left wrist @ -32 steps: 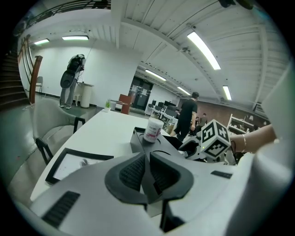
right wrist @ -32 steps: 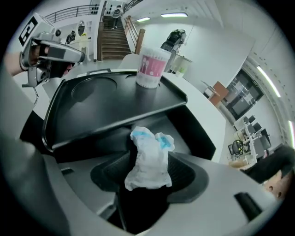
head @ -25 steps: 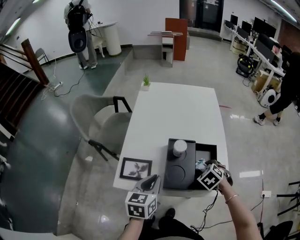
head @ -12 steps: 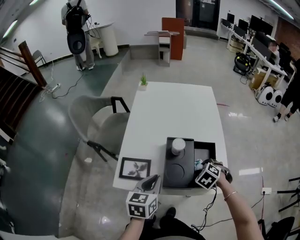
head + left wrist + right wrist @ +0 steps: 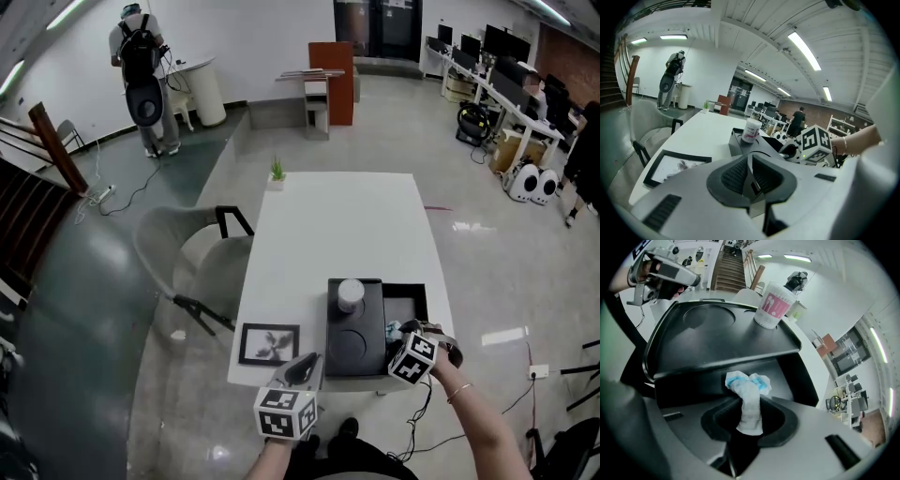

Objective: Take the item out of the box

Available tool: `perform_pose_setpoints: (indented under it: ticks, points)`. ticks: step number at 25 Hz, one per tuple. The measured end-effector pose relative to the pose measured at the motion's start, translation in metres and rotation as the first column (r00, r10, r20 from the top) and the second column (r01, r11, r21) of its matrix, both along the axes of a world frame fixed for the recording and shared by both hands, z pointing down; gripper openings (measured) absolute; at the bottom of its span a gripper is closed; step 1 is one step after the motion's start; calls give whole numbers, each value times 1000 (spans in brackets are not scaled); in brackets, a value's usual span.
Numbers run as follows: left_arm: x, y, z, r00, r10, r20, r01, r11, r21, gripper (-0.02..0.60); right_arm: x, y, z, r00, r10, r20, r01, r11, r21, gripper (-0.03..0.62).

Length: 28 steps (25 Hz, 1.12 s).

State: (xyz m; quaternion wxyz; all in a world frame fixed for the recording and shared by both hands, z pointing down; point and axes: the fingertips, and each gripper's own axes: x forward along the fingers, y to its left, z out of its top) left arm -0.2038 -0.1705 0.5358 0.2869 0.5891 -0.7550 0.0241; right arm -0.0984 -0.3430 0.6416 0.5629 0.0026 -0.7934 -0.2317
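One crumpled white-and-blue wad point(image 5: 746, 387) sits between the right tongs point(image 5: 749, 425), which are closing and pinch its lower end, at the open compartment of the black box point(image 5: 418, 292). Alongside, the box's tray point(image 5: 354, 339) carries a pink-labelled cup point(image 5: 350, 294). Left tongs point(image 5: 751, 176) pressed together, empty, near a framed picture point(image 5: 269, 344) on the white worktop point(image 5: 337, 225).

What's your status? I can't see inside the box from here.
Left gripper shut, empty. Right gripper jaws closing on white-blue wad inside box. Cup on tray, clear of wad.
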Motion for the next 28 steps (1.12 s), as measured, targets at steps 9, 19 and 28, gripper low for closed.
perform_pose_setpoints:
  ticks: [9, 19, 28]
  points:
    - [14, -10, -3, 998, 59, 7, -59, 998, 10, 32, 12, 11, -25, 977, 136, 166, -119, 987, -106, 91]
    - [33, -25, -5, 989, 145, 12, -145, 989, 21, 32, 36, 17, -45, 932, 253, 259, -220, 964, -150, 89]
    - [41, -30, -8, 979, 203, 23, -203, 979, 26, 32, 49, 23, -71, 813, 425, 398, -339, 902, -269, 89]
